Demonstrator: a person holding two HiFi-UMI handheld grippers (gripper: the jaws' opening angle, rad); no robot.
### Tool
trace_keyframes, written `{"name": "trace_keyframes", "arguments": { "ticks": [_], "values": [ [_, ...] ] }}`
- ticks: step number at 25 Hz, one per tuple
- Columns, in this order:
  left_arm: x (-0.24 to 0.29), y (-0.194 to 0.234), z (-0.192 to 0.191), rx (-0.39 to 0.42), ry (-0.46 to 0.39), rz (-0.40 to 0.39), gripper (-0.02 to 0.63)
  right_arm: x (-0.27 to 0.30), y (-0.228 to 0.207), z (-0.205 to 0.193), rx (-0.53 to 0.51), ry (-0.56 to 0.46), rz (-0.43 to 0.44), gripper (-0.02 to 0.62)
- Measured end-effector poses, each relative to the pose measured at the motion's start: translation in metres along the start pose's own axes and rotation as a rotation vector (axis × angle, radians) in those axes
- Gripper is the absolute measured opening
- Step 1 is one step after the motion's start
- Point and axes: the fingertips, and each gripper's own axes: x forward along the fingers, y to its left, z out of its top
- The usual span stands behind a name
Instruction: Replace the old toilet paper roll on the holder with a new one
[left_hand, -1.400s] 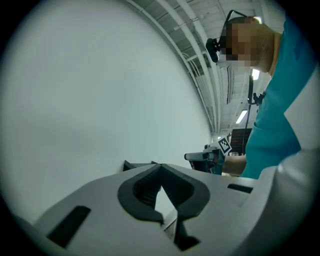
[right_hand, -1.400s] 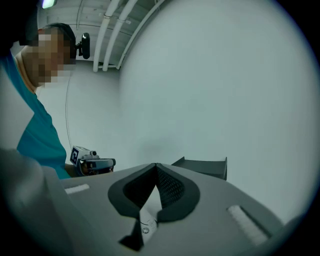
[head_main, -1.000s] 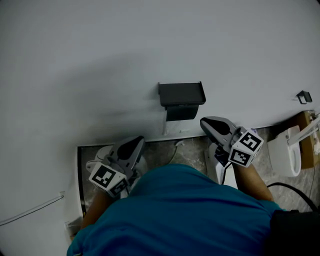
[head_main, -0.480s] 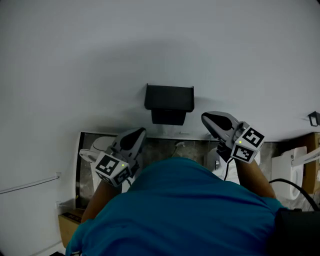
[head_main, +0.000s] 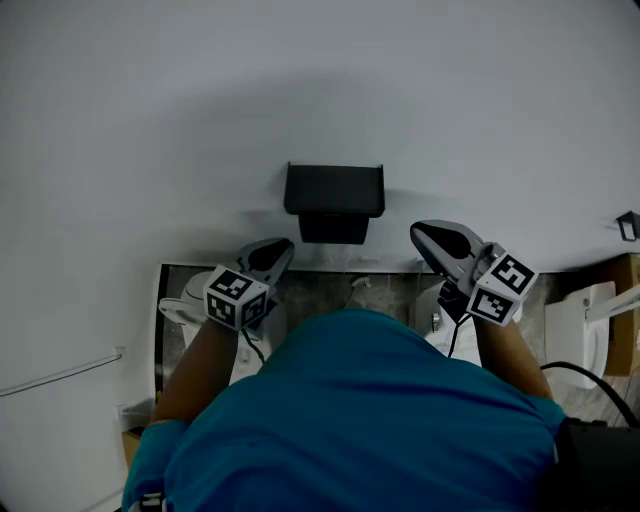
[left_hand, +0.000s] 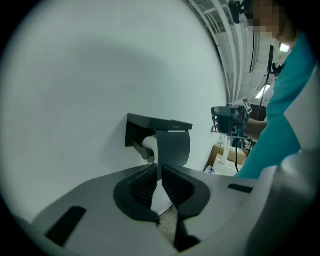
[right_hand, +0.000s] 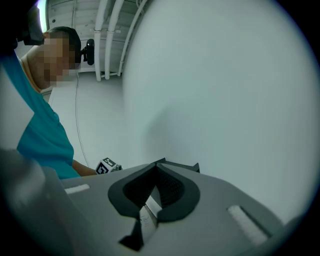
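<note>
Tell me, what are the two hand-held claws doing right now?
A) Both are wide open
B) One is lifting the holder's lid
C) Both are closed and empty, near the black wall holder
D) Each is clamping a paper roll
C: the left gripper and the right gripper each have their jaws together with nothing between them, and in the head view they sit just below the black holder, one at each side.

I'm looking into what is passing for a bathroom corner inside a lab or workshop. A black toilet paper holder (head_main: 334, 190) is hanging on a plain white wall (head_main: 200, 120). A white fixture (head_main: 572, 325) is standing on stone-patterned floor (head_main: 385, 290). Cardboard boxes (left_hand: 223, 156) are sitting nearby, and bare pipes (right_hand: 106, 45) are running overhead.
</note>
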Motion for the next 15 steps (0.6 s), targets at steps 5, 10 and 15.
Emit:
{"name": "trace_keyframes", "arguments": {
  "ticks": [5,10,15],
  "values": [
    [0.024,0.0,-0.016,0.047,0.099,-0.098,0.096,-0.006,0.004,-0.006,0.009,0.007,-0.032,0.003],
    [0.038,-0.002,-0.024,0.097,0.174,-0.156,0.115,-0.008,0.005,-0.008,0.012,0.011,-0.049,0.003],
    [0.048,-0.006,-0.025,0.108,0.201,-0.198,0.115,-0.009,0.006,-0.007,0.009,0.011,-0.05,0.003]
  ]
}}
